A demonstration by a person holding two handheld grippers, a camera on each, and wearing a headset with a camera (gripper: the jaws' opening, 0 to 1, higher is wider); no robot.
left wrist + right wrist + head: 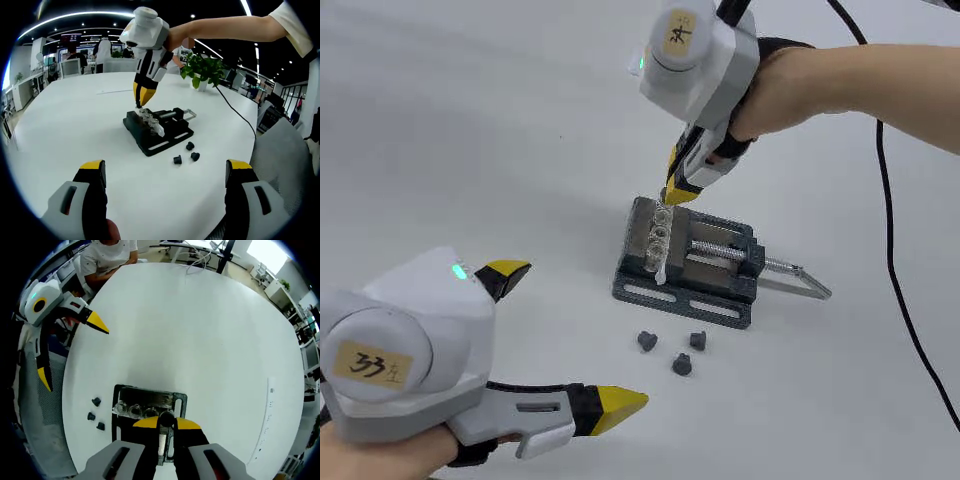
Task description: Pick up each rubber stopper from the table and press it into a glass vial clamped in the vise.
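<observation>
Our left fingers (pixel 616 402) stand wide apart and empty, low over the desk (pixel 470 150), well apart from the work. Three loose stoppers (pixel 682 364) lie just in front of the vise (pixel 720 300), which clamps a row of vials (pixel 658 236). Our right fingers (pixel 680 190) are closed on a stopper (pixel 166 418) right above the end vial. We judge the risk is a skewed press: off-centre, the stopper could slip out and roll away, or the glass rim could chip.
</observation>
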